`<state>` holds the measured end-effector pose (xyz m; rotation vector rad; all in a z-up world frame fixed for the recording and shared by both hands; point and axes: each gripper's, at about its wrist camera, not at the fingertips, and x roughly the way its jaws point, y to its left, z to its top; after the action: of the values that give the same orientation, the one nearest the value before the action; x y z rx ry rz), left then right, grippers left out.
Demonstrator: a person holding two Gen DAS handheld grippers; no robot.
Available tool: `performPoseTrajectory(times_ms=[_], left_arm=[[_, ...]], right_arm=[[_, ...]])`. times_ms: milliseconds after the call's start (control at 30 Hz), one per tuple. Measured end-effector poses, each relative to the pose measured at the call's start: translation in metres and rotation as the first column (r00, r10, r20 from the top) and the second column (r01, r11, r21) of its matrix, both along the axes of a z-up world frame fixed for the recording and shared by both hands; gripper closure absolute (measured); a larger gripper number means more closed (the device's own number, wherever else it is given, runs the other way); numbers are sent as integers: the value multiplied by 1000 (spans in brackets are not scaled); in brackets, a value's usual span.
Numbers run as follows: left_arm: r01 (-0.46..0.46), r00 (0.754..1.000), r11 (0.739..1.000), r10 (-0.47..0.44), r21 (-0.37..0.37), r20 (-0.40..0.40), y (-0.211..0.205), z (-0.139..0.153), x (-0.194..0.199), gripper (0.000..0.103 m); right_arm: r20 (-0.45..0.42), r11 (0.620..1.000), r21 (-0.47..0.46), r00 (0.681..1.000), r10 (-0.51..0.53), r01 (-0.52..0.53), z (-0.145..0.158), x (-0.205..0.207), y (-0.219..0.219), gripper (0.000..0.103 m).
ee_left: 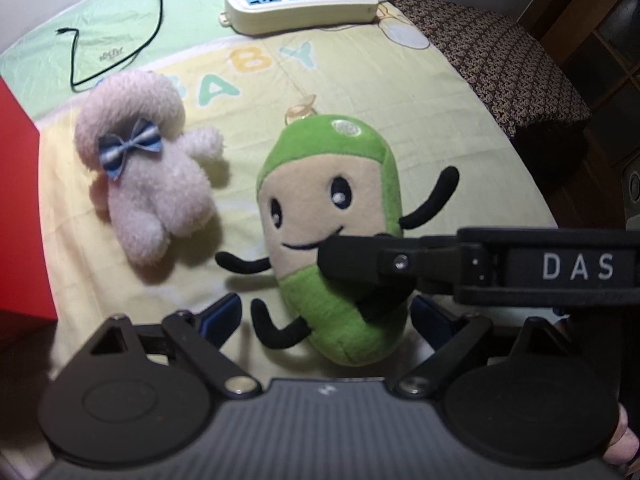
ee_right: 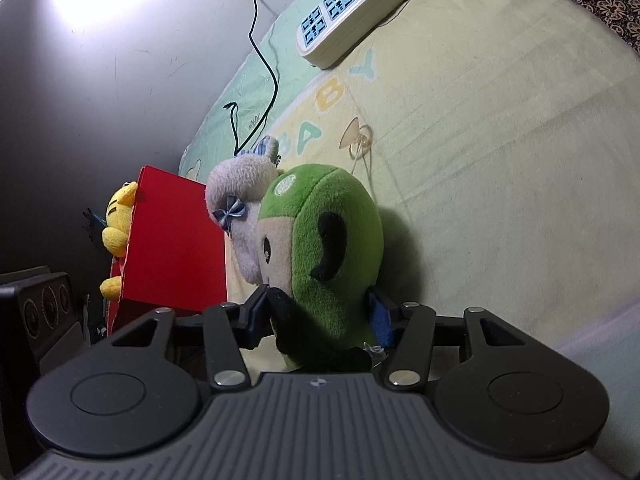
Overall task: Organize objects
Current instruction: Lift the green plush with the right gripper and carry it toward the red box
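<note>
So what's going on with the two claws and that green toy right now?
Right gripper clamped on green plush. Left gripper open, straddling it. White plush and red box close beside.

The yellow-and-green bed cover (ee_left: 360,80) carried the word "BABY" in large pastel letters, running between the power strip and the plush toys; in the right wrist view the same word climbed slantwise up the cover (ee_right: 460,120). A small dark script mark sat on the green part of the cover near the black cable, too small to read. The black right gripper (ee_left: 348,268), reaching across the left wrist view, bore "DAS" in pale capitals on its side.
</note>
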<state>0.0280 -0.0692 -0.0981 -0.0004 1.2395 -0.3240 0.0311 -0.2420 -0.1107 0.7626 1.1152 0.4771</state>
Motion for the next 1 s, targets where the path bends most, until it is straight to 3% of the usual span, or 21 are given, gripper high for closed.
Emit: performPoseTrajectory(times_ms=[433, 767, 1000], left_arm=[[-25, 999, 1000, 25, -10, 39, 29, 17, -38, 28], [-129, 987, 980, 142, -150, 76, 80, 28, -71, 31], [-163, 976, 970, 186, -182, 114, 103, 39, -90, 31]], right_arm=[[5, 995, 0, 995, 98, -98, 7, -25, 36, 49], [30, 984, 25, 984, 175, -176, 17, -33, 66, 49], [62, 971, 35, 970, 233, -235, 28, -39, 85, 50]])
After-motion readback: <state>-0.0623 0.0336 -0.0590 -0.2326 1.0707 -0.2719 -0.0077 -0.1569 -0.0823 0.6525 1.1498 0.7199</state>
